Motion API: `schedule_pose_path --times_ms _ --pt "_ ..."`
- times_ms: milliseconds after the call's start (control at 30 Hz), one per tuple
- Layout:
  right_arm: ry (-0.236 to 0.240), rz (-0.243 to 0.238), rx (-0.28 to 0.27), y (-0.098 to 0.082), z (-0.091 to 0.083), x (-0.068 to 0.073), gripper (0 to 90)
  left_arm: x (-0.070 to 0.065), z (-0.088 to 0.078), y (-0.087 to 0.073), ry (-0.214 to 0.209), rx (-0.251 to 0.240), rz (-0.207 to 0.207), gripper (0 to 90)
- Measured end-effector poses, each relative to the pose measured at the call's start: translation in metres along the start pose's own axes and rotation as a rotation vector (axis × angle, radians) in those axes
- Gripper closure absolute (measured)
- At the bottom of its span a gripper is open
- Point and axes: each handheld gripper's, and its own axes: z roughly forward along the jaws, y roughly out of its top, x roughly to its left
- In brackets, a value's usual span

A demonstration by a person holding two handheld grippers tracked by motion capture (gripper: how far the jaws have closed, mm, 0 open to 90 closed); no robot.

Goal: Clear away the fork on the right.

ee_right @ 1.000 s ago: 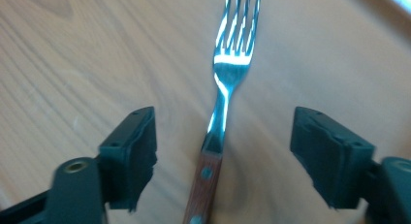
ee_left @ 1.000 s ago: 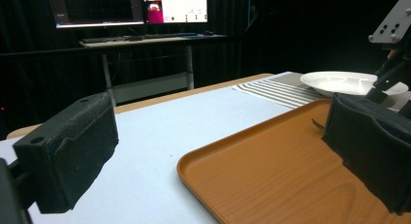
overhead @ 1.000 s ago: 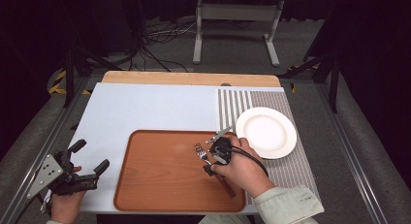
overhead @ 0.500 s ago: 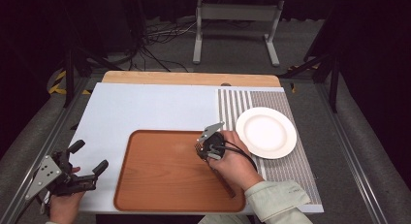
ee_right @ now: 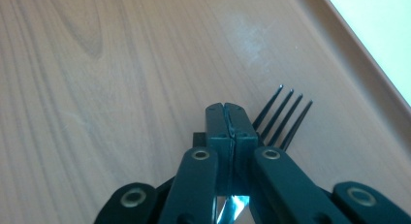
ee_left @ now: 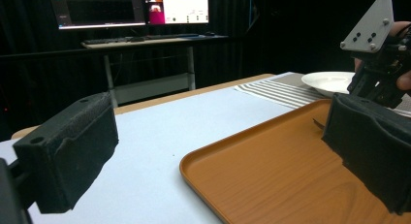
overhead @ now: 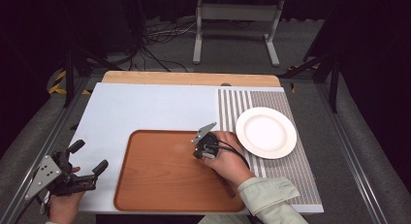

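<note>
Right gripper (ee_right: 231,118) over right part of wooden tray (overhead: 160,185) – jaws have just been closing, now clamped flat on fork (ee_right: 283,117). Fork sits low over tray floor; can't tell if it touches. Four dark tines jut past pads, pointing toward tray's rim; long axis runs back under jaws, handle hidden. I judge it light, stiff, slick metal – grip near neck risks pivot, so I'd keep wrist level. Left gripper (overhead: 87,171) wide open, empty, off tray's left edge. White plate (overhead: 265,132) on bench, right.
</note>
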Motion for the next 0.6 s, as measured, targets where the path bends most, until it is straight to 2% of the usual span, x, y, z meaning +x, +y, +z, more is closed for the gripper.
schedule_pose_path --times_ms 600 --pt "-0.008 0.008 0.01 -0.0025 0.0102 -0.0066 90.0 0.0 0.0008 -0.0008 -0.002 0.002 -0.004 0.2"
